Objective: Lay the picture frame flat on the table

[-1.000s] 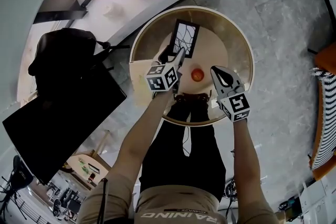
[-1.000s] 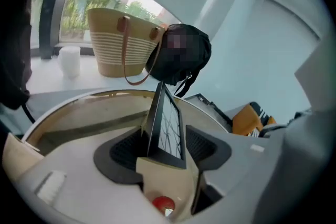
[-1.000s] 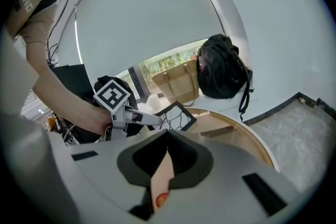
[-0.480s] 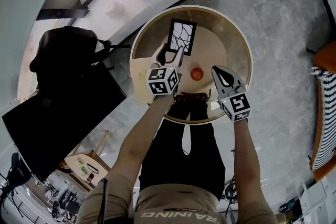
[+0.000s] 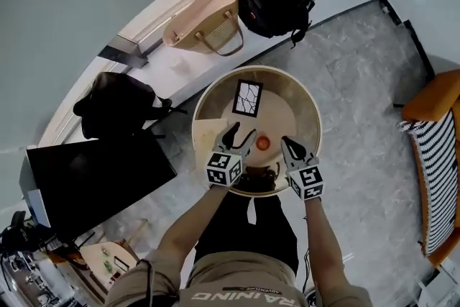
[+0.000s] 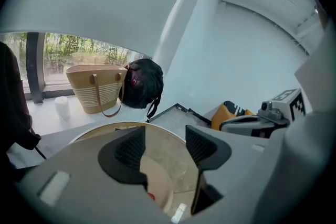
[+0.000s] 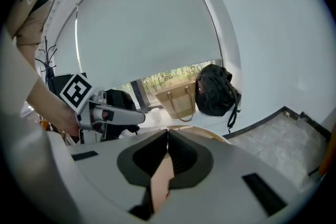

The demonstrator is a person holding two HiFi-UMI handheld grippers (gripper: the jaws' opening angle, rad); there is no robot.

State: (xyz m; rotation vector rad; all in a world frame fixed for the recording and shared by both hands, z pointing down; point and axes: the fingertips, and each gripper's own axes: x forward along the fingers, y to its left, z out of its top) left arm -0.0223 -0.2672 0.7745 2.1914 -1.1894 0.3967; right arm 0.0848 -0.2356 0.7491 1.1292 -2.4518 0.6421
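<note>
Your black-rimmed rectangular picture frame (image 5: 248, 98), white sheet with dark branching lines inside, face up, seemingly lying flat on the round pale wooden table (image 5: 305, 108) before you, on its far half, long sides running away from you

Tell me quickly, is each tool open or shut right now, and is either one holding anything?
Left tool: open, holding nothing.
Right tool: closed, holding nothing.
</note>
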